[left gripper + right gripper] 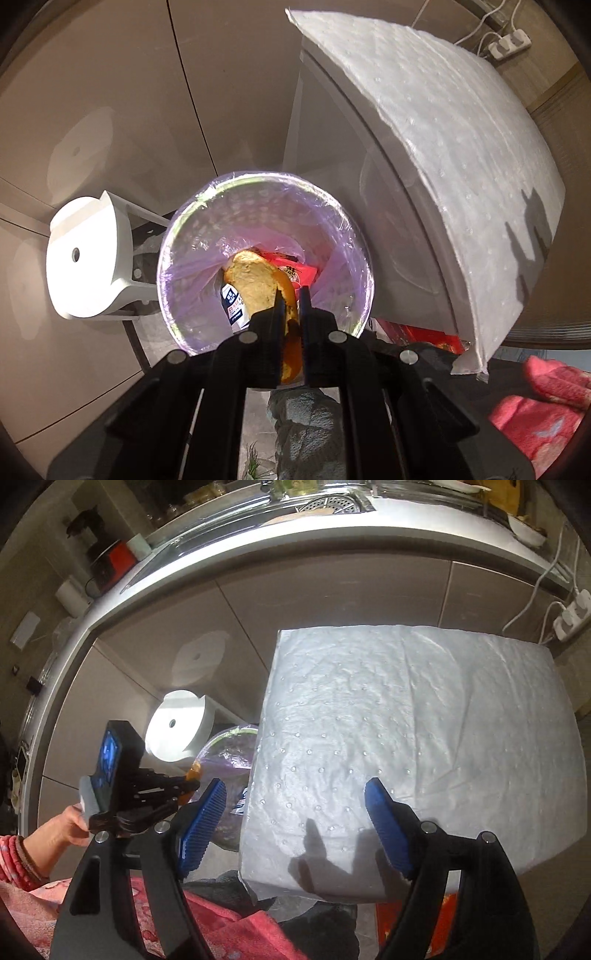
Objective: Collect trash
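My left gripper (291, 295): pinching an orange peel (258, 280), low centre of the frame, over the bin.
Bin (192, 229): centre frame, purple-lined, red wrapper (295, 267) and carton (232, 302) inside.
My right gripper (295, 797): spread wide, nothing between the pads, low in the frame above the tabletop.
Tabletop (424, 720): padded white sheet, bare, right of the bin.
Stool (85, 266): left of the bin.

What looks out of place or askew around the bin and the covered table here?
Nothing is spilled. The white padded sheet overhangs the table edge above the lined bin, part-hiding it from the right wrist view. The left gripper holds an orange peel over the bin; the right gripper is open and empty.
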`<state>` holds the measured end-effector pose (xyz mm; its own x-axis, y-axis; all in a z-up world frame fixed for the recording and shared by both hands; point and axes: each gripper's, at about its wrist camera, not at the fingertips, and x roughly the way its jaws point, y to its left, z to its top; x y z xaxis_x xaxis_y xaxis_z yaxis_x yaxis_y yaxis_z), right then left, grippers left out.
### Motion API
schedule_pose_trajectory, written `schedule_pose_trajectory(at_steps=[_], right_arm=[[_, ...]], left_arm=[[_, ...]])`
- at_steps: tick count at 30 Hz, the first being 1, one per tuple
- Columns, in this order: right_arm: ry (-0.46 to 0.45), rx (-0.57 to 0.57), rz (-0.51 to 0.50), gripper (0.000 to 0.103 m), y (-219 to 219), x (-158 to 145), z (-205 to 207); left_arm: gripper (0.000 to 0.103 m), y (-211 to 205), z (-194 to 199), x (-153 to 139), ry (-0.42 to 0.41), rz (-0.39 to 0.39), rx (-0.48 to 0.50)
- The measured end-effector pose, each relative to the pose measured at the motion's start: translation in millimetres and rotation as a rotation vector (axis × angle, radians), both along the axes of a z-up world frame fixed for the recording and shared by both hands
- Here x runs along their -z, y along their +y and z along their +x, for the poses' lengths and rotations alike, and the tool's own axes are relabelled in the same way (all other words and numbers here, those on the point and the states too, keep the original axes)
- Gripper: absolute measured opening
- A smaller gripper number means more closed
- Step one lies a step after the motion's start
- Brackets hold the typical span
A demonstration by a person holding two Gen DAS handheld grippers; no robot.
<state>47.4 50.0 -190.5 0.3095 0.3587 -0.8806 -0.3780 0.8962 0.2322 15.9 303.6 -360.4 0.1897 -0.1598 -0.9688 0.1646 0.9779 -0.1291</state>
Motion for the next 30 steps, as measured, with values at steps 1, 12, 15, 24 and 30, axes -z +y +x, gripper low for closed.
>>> schedule_pose_trajectory(at_steps=[1,12,15,24,30], right_arm=[[0.0,0.007,-0.006,0.077,-3.3,-1.6,-1.2],[-0.002,0.027,-0.051,0.077,-16.7,-11.1,-18.7],[0.002,0.014,-0.052,0.077,-17.0,-10.5,-19.6],[0.005,-0.021,0.013,0.078,-21.4,-5.7,-12.8],[-0.006,-0.079,0.041,0.087,-32.0,5.2,4.2]], left_arm=[[0.007,-1.8,1.7,9.9,0.016,0.004,0.008],[0.028,-15.0,6.9,83.8,0.183,0.029,0.054],[0.064,-19.5,6.6,80.5,0.162,0.047,0.049],[0.069,-16.4,5.7,25.8,0.083,0.036,-0.03],[0.094,-32.7,-13.3,-92.3,-0.148,0.082,-0.14]])
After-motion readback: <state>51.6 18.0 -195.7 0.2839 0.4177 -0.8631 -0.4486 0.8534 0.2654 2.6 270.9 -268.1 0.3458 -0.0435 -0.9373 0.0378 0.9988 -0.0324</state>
